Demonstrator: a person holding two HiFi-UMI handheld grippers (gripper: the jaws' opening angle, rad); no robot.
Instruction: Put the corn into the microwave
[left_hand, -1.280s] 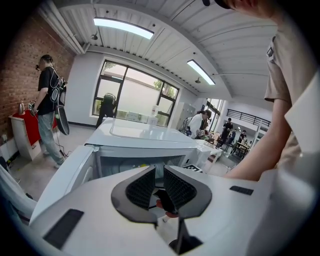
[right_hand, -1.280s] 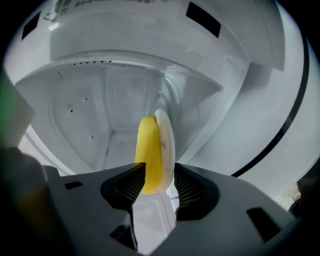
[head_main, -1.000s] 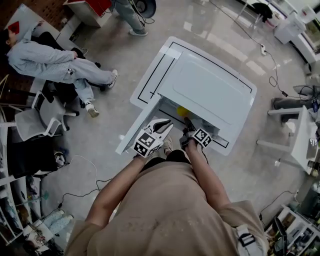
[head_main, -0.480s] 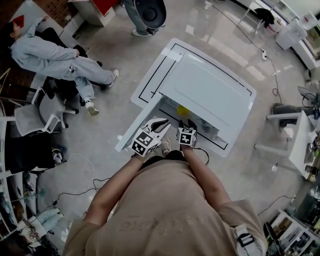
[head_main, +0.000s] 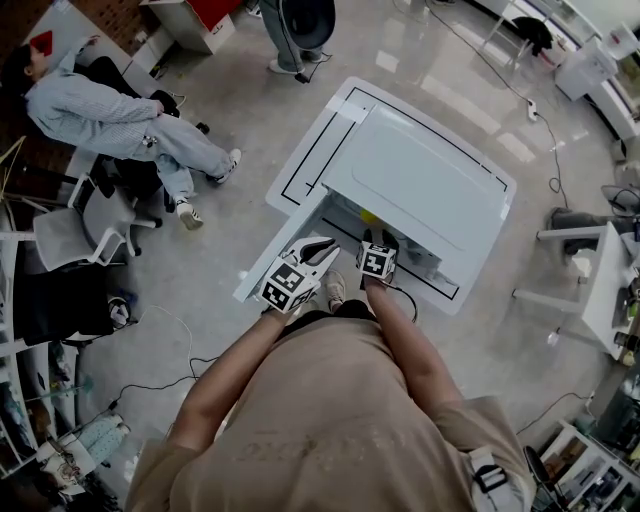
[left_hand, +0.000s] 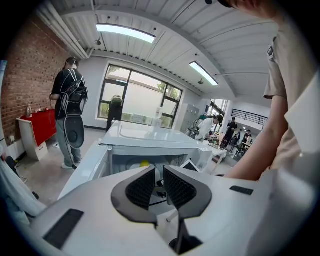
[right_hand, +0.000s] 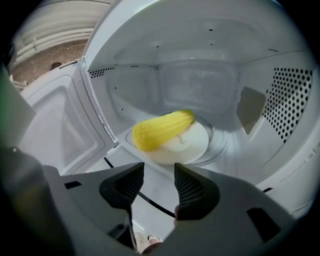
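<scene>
The yellow corn (right_hand: 162, 129) lies on a white round plate (right_hand: 192, 145) inside the white microwave (head_main: 430, 180). Only a sliver of the corn (head_main: 368, 216) shows in the head view, and the left gripper view catches the corn (left_hand: 144, 163) as a small spot in the cavity. The microwave door (right_hand: 55, 125) hangs open to the left. My right gripper (right_hand: 159, 182) is open and empty just in front of the opening, short of the corn. My left gripper (left_hand: 159, 182) hovers by the open door (head_main: 252, 283), its jaws a narrow gap apart around nothing.
The microwave stands on a white table (head_main: 310, 165) marked with black lines. A person (head_main: 110, 110) reclines in a chair at the left; another person (left_hand: 70, 115) stands beyond the table. A white desk (head_main: 600, 280) is at the right, and a cable (head_main: 545, 130) runs across the floor.
My right gripper has shifted left and toward the microwave opening, covering more of the corn in the head view. My left gripper has barely moved.
</scene>
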